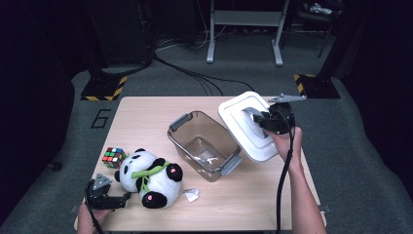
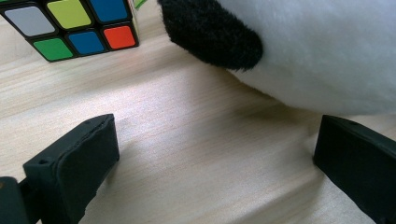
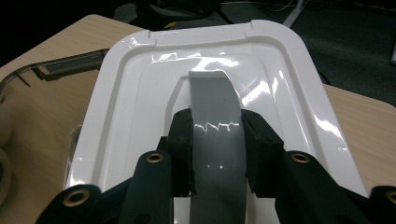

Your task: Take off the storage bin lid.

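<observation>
Right gripper [image 1: 261,120] has its jaws clamped on the lid's [image 1: 238,114] grey handle [image 3: 215,135], holding it right of centre, tilted beside the box [image 1: 204,145], probably to cover it. Left gripper [image 1: 122,199] sits at lower left by the panda [image 1: 151,178], jaws wide open with nothing in them.

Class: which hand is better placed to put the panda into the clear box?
Left, probably. The left gripper rests open beside the panda, while the right gripper is shut on the lid's grey handle.

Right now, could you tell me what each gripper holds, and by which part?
The right gripper clamps the white lid by its grey handle; the left gripper holds nothing.
</observation>
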Motion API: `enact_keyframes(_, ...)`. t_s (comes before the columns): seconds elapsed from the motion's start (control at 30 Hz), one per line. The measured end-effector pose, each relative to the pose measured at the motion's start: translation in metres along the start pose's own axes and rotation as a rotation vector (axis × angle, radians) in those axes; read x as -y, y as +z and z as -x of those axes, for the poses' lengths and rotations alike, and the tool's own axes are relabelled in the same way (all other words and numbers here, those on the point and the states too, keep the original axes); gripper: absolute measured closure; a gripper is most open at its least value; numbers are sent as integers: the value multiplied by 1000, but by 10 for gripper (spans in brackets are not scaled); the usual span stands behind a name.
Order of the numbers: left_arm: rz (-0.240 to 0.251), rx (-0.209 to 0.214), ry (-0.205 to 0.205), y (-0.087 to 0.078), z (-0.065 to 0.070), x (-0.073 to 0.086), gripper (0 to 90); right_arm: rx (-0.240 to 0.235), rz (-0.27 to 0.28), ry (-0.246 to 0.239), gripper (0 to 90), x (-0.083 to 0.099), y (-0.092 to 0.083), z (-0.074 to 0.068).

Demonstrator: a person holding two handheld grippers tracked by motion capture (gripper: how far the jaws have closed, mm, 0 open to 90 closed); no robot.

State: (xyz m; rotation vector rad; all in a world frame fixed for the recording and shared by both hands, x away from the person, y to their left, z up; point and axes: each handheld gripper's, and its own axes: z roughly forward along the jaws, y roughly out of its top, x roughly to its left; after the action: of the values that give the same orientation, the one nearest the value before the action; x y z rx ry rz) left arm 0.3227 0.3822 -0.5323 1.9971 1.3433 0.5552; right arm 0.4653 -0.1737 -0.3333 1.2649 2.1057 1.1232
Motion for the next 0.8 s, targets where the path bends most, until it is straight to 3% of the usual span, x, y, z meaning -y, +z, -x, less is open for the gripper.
enact_keyframes(0.2, 0, 0, 0, 0, 0, 0, 0, 40, 5, 34, 666, 8, -3, 16)
enact_keyframes(0.23, 0, 0, 0, 0, 0, 0, 0, 73, -3, 53, 666, 12, -4, 24)
enact_keyframes(0.47, 0, 0, 1, 0, 0, 0, 0, 136, -17, 88, 666, 26, -2, 42)
enact_keyframes(0.8, 0, 0, 1, 0, 0, 0, 0, 187, -77, 164, 665, 55, 22, 65)
